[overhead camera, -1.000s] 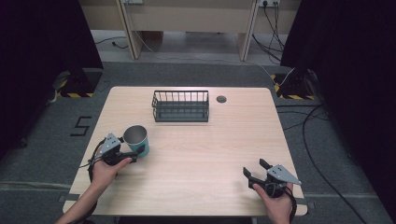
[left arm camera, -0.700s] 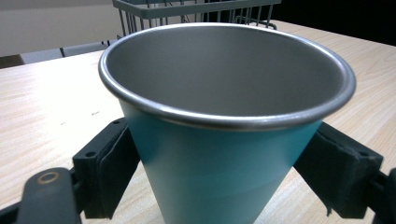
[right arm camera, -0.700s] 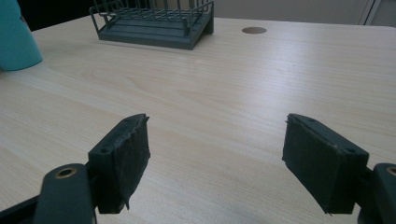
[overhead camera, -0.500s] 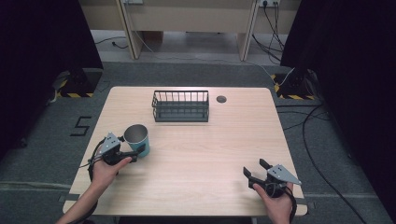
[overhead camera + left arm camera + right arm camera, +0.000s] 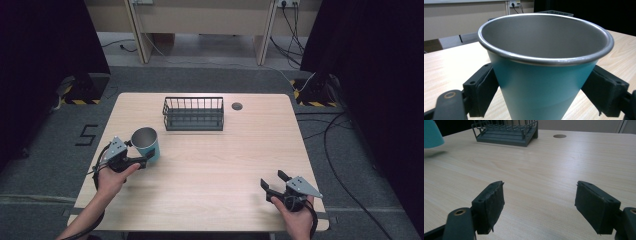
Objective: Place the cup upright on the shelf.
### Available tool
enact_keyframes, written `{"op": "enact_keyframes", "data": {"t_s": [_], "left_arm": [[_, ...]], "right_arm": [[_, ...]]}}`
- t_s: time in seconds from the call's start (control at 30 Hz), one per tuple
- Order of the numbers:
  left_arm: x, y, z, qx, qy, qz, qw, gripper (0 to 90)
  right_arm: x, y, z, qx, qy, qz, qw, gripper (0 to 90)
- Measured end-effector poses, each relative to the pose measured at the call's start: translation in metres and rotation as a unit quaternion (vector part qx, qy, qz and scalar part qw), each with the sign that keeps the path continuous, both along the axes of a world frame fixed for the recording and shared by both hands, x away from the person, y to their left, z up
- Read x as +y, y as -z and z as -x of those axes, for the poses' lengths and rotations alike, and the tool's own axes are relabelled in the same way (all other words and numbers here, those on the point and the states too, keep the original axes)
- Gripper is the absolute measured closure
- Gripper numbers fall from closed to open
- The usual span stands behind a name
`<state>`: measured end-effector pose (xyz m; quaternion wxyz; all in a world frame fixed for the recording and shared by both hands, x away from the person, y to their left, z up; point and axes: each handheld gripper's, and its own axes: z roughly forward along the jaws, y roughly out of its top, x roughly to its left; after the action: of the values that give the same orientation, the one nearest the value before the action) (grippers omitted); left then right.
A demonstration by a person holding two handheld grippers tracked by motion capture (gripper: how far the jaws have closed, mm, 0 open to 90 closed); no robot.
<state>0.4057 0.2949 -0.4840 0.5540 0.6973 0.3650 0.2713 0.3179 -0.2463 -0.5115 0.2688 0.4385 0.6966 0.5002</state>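
Teal steel-rimmed tapered cup point(image 5: 541, 82), clamped.

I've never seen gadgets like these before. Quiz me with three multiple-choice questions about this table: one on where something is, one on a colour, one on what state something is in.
1. Where does the wire basket stand on the table?
A. At the far side, near the middle
B. At the near right corner
C. Beside the person's left hand

2. What colour is the outside of the cup?
A. Red
B. Teal
C. Yellow

3. How do the jaws of the right gripper stand?
A. Shut on the cup
B. Shut on the basket
C. Apart, with nothing between them

Answers:
1. A, the high view shows the basket toward the far edge, next to a small round hole.
2. B, the left gripper view shows a teal wall under a silvery rim, with the left gripper clamped on both sides of it.
3. C, the right gripper view shows bare tabletop between the two pads.
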Motion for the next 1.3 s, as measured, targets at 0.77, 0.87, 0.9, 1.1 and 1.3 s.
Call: {"op": "enact_keyframes", "data": {"t_s": [0.77, 0.87, 0.9, 1.1, 1.3], "left_arm": [[-0.008, -0.022, -0.011, -0.021, 0.004, 0.005, 0.9998, 16.2], [-0.009, -0.024, -0.013, -0.022, 0.005, 0.004, 0.9997, 16.2], [-0.010, -0.026, -0.014, -0.024, 0.006, 0.004, 0.9997, 16.2], [-0.013, -0.029, -0.017, -0.026, 0.007, 0.004, 0.9996, 16.2], [-0.014, -0.032, -0.020, -0.028, 0.007, 0.005, 0.9996, 16.2]], "right_arm": [[0.000, 0.000, 0.000, 0.001, 0.000, -0.001, 1.0000, 24.4], [-0.001, 0.000, 0.000, 0.001, 0.001, -0.001, 1.0000, 24.4], [-0.001, 0.000, 0.000, 0.001, 0.001, -0.001, 1.0000, 24.4], [-0.001, 0.000, 0.000, 0.001, 0.001, -0.001, 1.0000, 24.4], [-0.001, 0.000, 0.000, 0.001, 0.001, -0.002, 1.0000, 24.5]]}}
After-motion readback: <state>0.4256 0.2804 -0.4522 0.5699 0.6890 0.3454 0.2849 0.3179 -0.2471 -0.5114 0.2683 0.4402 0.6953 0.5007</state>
